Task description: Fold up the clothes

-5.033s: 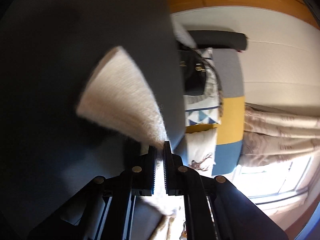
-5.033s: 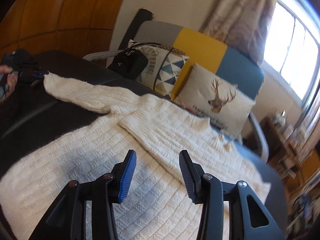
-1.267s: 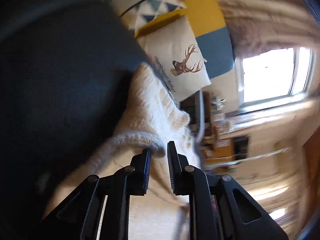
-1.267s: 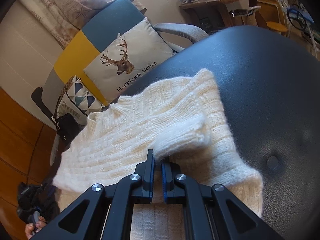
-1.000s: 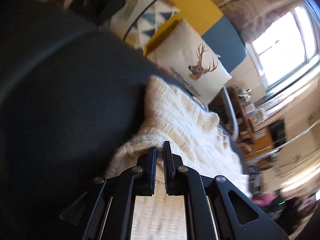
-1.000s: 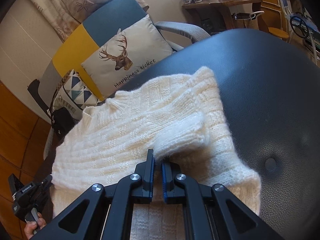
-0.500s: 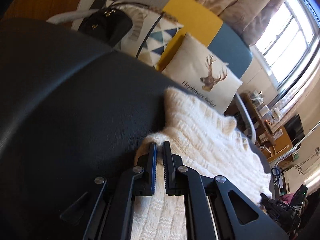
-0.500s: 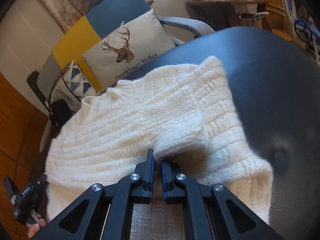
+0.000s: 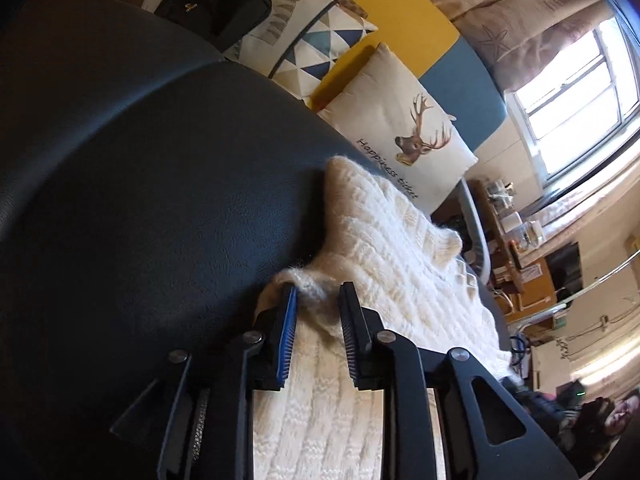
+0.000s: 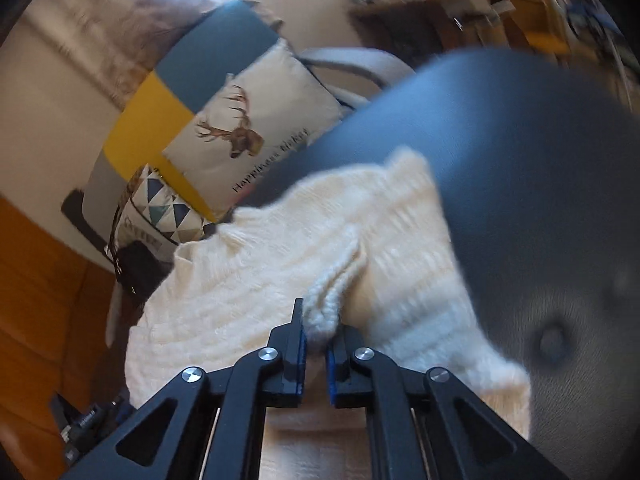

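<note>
A cream knitted sweater (image 9: 400, 264) lies on a dark leather surface (image 9: 140, 184), its sleeves folded in over the body. My left gripper (image 9: 318, 292) is open, its jaws apart around the folded sleeve edge, which rests loosely between them. In the right wrist view the sweater (image 10: 280, 272) shows blurred. My right gripper (image 10: 318, 320) has its jaws slightly parted with a sleeve cuff (image 10: 332, 296) between them; the grip looks loose.
A deer-print cushion (image 9: 404, 132), a triangle-pattern cushion (image 9: 312, 36) and a black bag (image 9: 212, 0) sit on a yellow, blue and grey sofa behind the surface. A cluttered wooden desk (image 9: 516, 240) stands at the right. The left gripper's handle (image 10: 80, 420) shows at the lower left.
My left gripper has opened and let go of the sleeve edge on the sweater. My right gripper's jaws have parted slightly around the cuff, and its view now blurs with motion.
</note>
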`<state>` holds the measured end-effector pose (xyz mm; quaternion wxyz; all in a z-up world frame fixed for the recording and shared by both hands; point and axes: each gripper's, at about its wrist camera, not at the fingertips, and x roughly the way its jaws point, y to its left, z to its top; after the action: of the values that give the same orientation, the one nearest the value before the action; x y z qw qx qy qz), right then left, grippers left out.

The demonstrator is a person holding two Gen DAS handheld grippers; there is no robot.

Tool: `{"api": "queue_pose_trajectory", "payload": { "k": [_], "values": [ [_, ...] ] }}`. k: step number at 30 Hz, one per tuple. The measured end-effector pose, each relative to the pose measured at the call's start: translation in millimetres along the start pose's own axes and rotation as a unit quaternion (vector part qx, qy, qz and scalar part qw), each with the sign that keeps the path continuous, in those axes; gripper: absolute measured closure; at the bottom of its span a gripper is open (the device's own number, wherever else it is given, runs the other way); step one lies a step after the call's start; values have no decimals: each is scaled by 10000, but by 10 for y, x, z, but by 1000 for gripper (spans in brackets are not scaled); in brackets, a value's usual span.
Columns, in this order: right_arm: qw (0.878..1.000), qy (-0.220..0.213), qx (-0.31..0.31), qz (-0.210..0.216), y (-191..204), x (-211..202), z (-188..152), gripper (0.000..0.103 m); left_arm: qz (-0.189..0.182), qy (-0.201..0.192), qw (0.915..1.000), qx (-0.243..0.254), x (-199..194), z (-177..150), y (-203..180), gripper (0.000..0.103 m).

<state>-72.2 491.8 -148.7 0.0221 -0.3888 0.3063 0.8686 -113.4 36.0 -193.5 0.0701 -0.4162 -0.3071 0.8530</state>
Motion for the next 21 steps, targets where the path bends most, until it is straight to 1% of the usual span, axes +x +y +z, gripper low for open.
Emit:
{"api": "queue_pose_trajectory", "payload": {
  "k": [1,2,4,6,8,9,11,12,13,14,15,18,19,21],
  "values": [
    [9997,-150,-196,7,85,-76,43,97,44,-40,10000,71,-7,-9,-14,94],
    [9989,-281,-372,-18,159,-128,74,97,87,-81,9998,142,-13,-17,-29,95],
    [9965,-379,-702,-229,247,-128,107,97,99,-128,9998,89,-33,-37,9,97],
    [9961,-125,-731,-487,162,44,70,97,125,-232,9996,82,-57,-60,39,97],
    [9945,208,-693,-755,27,244,-22,97,122,-255,9994,197,-75,-110,27,97],
    [9944,266,-662,-774,-37,291,-80,97,-4,-201,9995,242,-72,-128,16,97],
    [9959,177,-584,-662,-108,254,-124,97,-280,-121,9993,222,-89,-163,8,97],
    [9963,176,-566,-617,-110,234,-119,97,-409,-49,9991,127,-86,-169,20,93],
    [9966,180,-559,-577,-109,218,-112,97,-537,46,9985,-7,-74,-169,39,84],
    [9965,204,-598,-554,-100,216,-105,97,-665,140,9976,-141,-63,-169,58,78],
    [9963,223,-632,-535,-92,213,-100,96,-739,201,9968,-243,-48,-161,74,70],
    [9963,260,-669,-481,-94,201,-117,95,-980,336,9929,-590,-4,-126,137,67],
    [9963,257,-670,-472,-99,200,-127,95,-1095,385,9903,-765,11,-112,170,62],
    [9971,250,-595,-401,-122,203,-133,95,-1320,523,9831,-1155,13,-109,248,61]
  ]
}}
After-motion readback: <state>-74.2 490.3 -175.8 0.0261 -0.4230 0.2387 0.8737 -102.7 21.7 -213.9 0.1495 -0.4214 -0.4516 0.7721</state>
